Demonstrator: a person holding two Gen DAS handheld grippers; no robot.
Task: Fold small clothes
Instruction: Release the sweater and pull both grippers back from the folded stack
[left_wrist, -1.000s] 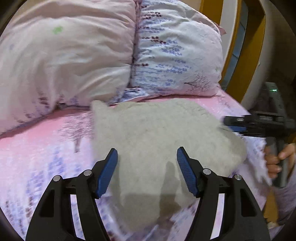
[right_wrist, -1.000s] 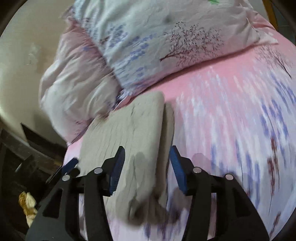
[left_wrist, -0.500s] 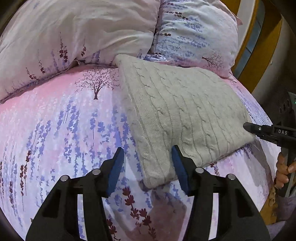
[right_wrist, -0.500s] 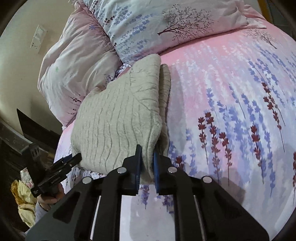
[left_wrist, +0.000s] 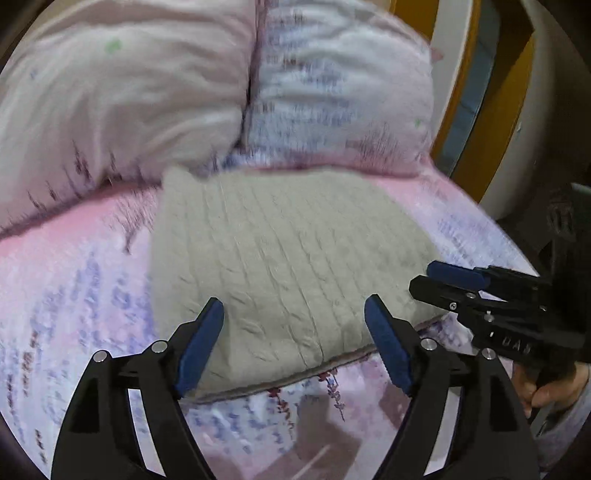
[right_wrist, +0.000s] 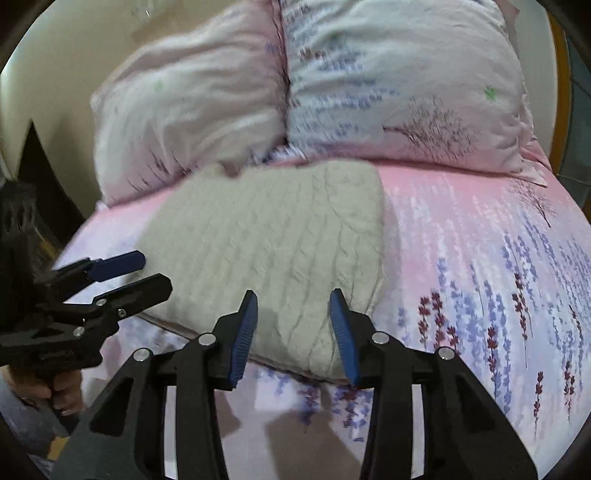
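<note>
One folded grey knit garment (left_wrist: 280, 258) lies on the pink bedsheet (right_wrist: 480, 258) before two pillows (right_wrist: 399, 81). The left gripper (left_wrist: 295, 343) and right gripper (right_wrist: 291, 332) are both opening, their jaws apart over its near edge, gripping nothing.

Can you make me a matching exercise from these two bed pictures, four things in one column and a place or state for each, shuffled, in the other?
Things:
1. folded grey knit sweater
2. left tool
3. blue-white floral pillow
4. pale pink pillow

Places or states:
A. at the head of the bed, on the wall side
B. lying flat on the pink sheet, below the pillows
C. jaws wide, opening, nothing gripped
D. at the head of the bed, on the side of the yellow frame

Pairs: 1-B, 2-C, 3-D, 4-A
</note>
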